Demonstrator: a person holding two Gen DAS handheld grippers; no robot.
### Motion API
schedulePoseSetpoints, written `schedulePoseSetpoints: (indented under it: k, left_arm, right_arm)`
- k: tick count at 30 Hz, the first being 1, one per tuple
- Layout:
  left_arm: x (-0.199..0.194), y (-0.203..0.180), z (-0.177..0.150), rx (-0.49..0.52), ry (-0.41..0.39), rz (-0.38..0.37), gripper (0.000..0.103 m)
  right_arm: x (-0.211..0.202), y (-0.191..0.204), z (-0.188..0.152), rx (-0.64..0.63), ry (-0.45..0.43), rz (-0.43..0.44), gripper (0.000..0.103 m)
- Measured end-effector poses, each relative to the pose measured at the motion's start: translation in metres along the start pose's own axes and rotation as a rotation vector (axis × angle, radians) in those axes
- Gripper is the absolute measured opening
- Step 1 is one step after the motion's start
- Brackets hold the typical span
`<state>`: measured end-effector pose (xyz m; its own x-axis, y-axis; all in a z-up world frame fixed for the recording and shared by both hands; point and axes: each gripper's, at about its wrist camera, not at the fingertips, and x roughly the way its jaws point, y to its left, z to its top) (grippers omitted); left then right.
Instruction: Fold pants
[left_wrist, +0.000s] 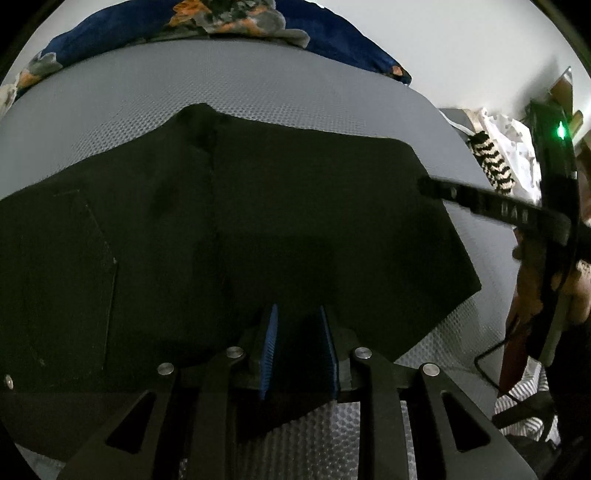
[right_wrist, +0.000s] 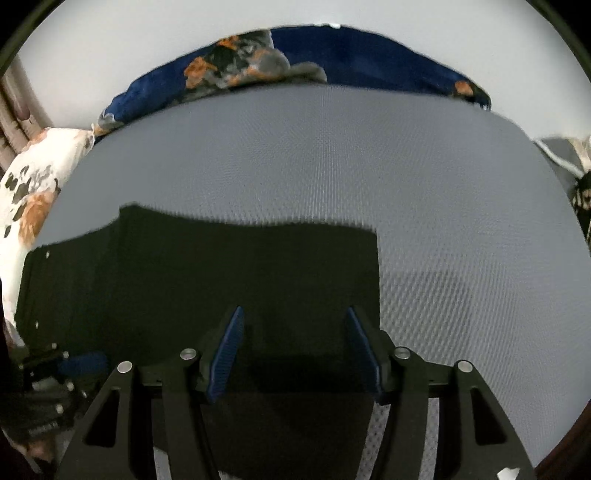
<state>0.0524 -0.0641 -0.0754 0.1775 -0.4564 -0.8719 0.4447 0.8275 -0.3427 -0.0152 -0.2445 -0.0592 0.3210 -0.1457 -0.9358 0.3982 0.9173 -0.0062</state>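
The black pants (left_wrist: 229, 229) lie spread flat on a grey textured mattress (left_wrist: 280, 92), filling most of the near half of it. In the left wrist view a centre seam runs down the cloth, and a stitched pocket outline shows at the left. The far edge of the cloth rises to a small peak, then slopes down to the right. The right-hand edge runs diagonally toward the near side, leaving bare mattress beyond it.

The left gripper (left_wrist: 299, 350) points steeply down over the near part of the pants. Its blue ribbed pads (left_wrist: 269, 350) stand a narrow gap apart, with dark cloth seen between them. Whether the pads press on that cloth cannot be told from the pictures.

The right gripper (right_wrist: 295, 354) also points steeply down, above the right-hand portion of the pants (right_wrist: 207, 280). Its blue pads (right_wrist: 227, 354) stand well apart with only flat cloth below, and they grip nothing. The square right corner of the cloth lies just beside the right finger. In the left wrist view the right gripper (left_wrist: 480, 203) reaches in from the right edge, a hand (left_wrist: 532, 280) behind it.

Along the far edge of the mattress lies a dark blue floral blanket (right_wrist: 362, 55). A white floral pillow (right_wrist: 33, 184) sits at the left in the right wrist view. A striped black-and-cream fabric (left_wrist: 491, 162) lies off the mattress at the right.
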Motion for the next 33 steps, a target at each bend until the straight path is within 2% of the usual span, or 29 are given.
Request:
schedulePoseSetpoints:
  k: [4,10,13,15,23,28,33]
  left_arm:
    - [-0.003,0.005,0.000,-0.025,-0.007,-0.016,0.026]
    - [-0.022,0.023,0.002,-0.082,-0.047,-0.007,0.027]
    - [-0.040,0.035,0.003,-0.114,-0.079,0.003,0.037]
    - [-0.051,0.044,0.002,-0.138,-0.094,0.014,0.048]
    - [-0.091,0.076,0.002,-0.178,-0.105,0.074,0.049]
    - [-0.131,0.109,-0.004,-0.209,-0.163,0.112,0.056]
    - [-0.164,0.164,-0.020,-0.322,-0.205,0.154,0.057]
  right_arm:
    - [0.005,-0.003,-0.020,0.015,0.045,-0.009,0.055]
    - [0.005,0.004,-0.030,0.010,0.054,-0.013,0.057]
    - [0.005,0.009,-0.033,0.003,0.056,-0.011,0.057]
    - [0.005,0.014,-0.035,-0.003,0.056,-0.011,0.057]
    - [0.006,0.041,-0.040,-0.036,0.077,0.051,0.057]
    - [0.012,0.063,-0.041,-0.078,0.094,0.082,0.058]
    - [0.017,0.090,-0.039,-0.113,0.117,0.129,0.058]
